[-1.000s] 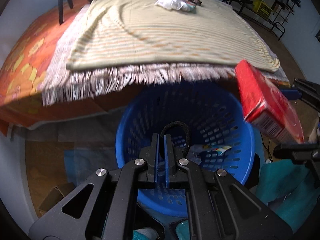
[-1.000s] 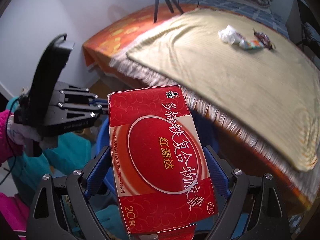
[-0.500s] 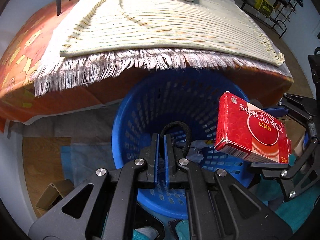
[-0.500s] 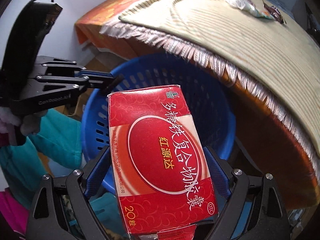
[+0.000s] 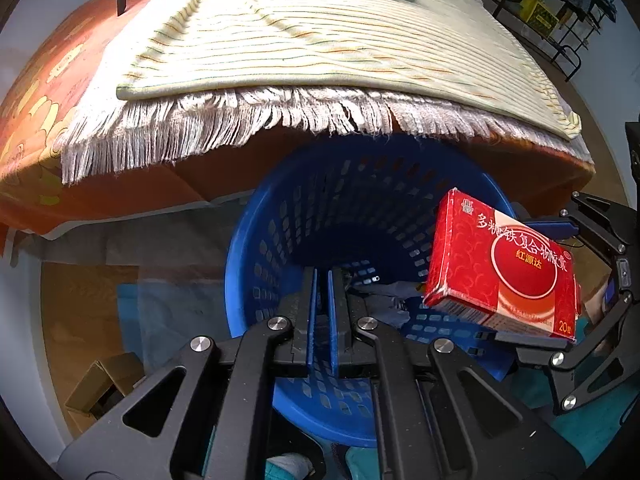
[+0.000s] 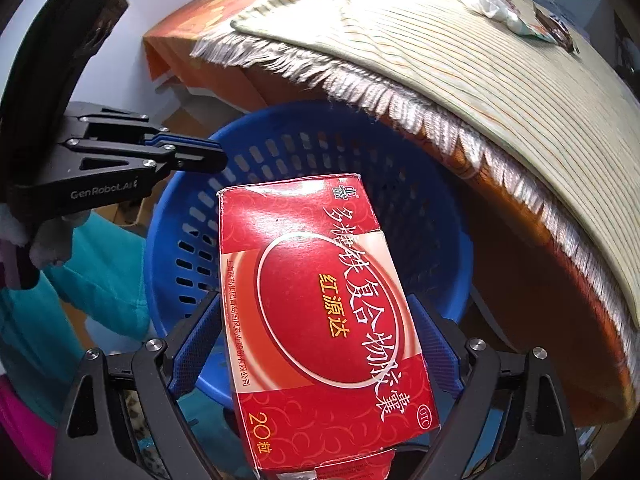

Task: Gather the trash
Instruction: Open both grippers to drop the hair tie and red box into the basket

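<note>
A red medicine box [image 6: 320, 320] with white Chinese lettering is clamped between the blue pads of my right gripper [image 6: 314, 300], which is shut on it. The box [image 5: 500, 276] hangs over the right side of the blue slotted basket [image 5: 256, 280]. My left gripper [image 5: 322, 280] is shut on the basket's near rim [image 6: 168, 220], with its tip [image 6: 200, 156] at the left edge. Crumpled scraps [image 5: 384, 296] lie in the basket's bottom. A white tissue wad [image 6: 492, 0] and a dark wrapper [image 6: 556, 30] lie far back on the striped blanket [image 5: 320, 40].
The bed's fringed edge [image 5: 240, 120] overhangs the basket's far side. A small cardboard box [image 5: 100, 384] sits on the wooden floor at the left. Teal cloth [image 6: 100, 272] lies under the left gripper. A clothes rack [image 5: 560, 20] stands at the far right.
My right gripper has carried the red box down from beside the bed edge and in over the basket's opening. The left gripper stays on the basket rim.
</note>
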